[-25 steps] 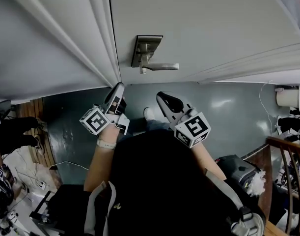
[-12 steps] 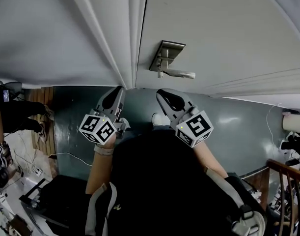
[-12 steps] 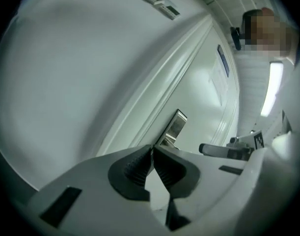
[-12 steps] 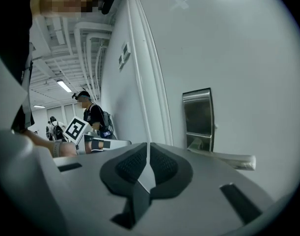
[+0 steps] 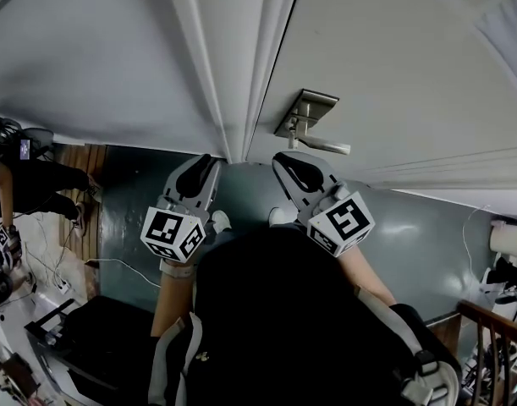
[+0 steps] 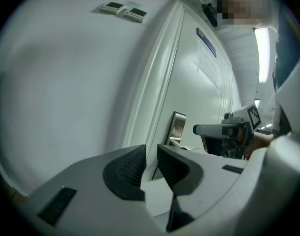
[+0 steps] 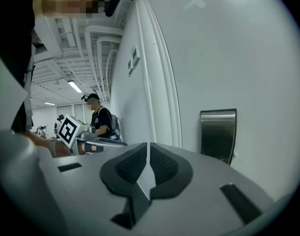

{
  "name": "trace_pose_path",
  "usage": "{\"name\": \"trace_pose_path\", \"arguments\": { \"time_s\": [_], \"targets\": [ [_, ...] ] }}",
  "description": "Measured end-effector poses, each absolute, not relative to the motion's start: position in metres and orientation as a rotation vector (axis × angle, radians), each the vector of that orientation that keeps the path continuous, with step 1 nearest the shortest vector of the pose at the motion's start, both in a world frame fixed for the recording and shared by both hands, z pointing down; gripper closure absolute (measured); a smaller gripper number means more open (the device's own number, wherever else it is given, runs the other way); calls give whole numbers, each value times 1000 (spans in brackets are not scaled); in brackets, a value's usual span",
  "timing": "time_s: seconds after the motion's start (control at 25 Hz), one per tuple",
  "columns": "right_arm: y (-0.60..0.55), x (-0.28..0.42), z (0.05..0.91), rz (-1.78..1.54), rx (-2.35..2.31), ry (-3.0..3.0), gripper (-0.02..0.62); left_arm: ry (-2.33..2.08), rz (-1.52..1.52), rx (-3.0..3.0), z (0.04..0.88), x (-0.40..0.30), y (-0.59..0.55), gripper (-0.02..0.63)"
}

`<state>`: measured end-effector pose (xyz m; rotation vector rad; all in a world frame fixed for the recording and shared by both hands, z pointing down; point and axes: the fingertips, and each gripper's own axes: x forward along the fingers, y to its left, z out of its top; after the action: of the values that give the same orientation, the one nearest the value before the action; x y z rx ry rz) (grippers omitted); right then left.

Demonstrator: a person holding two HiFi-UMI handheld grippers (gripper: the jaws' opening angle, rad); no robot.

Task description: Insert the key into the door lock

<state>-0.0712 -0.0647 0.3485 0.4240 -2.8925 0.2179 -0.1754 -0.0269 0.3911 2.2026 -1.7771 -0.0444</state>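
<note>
The white door (image 5: pixel 393 49) carries a brushed-metal lock plate (image 5: pixel 306 112) with a lever handle (image 5: pixel 324 146). The plate also shows in the left gripper view (image 6: pixel 177 127) and the right gripper view (image 7: pixel 218 132). No key is visible in any view. My left gripper (image 5: pixel 199 174) hangs below the door frame, left of the plate, its jaws a narrow gap apart with nothing between them (image 6: pixel 150 149). My right gripper (image 5: pixel 297 172) sits just under the lever, pads pressed together and empty (image 7: pixel 148 146).
The white door frame (image 5: pixel 241 74) runs between wall and door. The floor (image 5: pixel 410 218) is dark teal. Another person (image 5: pixel 25 176) stands at the left, with cables and gear (image 5: pixel 13 311) below. A wooden railing (image 5: pixel 495 328) stands at bottom right. Two small wall panels (image 6: pixel 122 11) sit high up.
The view has swung, so the lock plate sits further right and lower. Both grippers are now closer beneath the plate, the right one almost under the lever.
</note>
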Motion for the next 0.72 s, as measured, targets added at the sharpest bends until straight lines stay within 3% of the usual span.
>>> {"name": "trace_pose_path", "arguments": {
  "time_s": [0.44, 0.72],
  "targets": [
    [-65, -81, 320, 141, 376, -2919, 568, -1893, -2, 2254, 356, -191, -18, 546],
    [-62, -82, 313, 117, 365, -2941, 568, -1948, 51, 2279, 345, -190, -17, 588]
  ]
}}
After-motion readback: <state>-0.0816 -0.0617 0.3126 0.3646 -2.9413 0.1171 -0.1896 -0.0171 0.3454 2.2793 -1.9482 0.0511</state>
